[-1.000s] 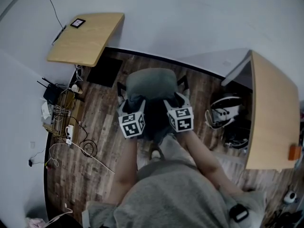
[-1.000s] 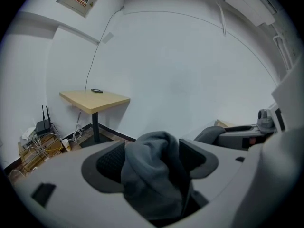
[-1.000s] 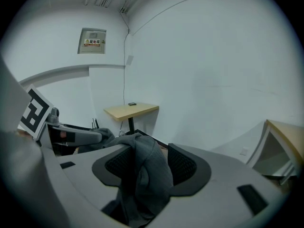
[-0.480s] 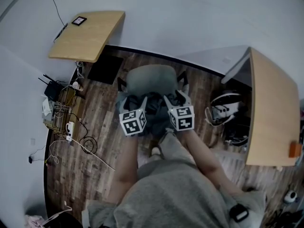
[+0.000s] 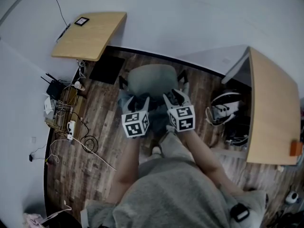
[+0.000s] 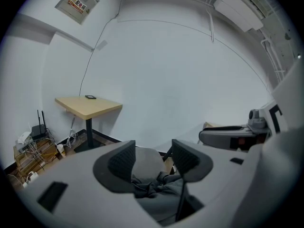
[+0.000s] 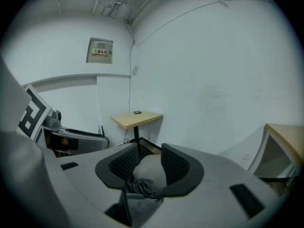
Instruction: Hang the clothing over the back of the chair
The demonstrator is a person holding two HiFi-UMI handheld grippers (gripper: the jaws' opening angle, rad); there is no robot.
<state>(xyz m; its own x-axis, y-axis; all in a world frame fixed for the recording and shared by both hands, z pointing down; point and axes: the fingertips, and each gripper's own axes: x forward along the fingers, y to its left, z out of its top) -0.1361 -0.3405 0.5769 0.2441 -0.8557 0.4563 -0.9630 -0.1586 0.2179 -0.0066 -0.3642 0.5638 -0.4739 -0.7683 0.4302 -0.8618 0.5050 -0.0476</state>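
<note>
Jaws of our left gripper [image 6: 153, 159] and right gripper [image 7: 148, 163] were closing, not yet tight, around the clothing [image 5: 154, 109] at frame centre below the chair back [image 5: 151, 79], where a shallow bite could let it slip.

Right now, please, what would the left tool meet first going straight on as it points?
The left tool, jaws closing, would likely meet the grey clothing bunched between them first, then the chair back; depth is unclear.
</note>
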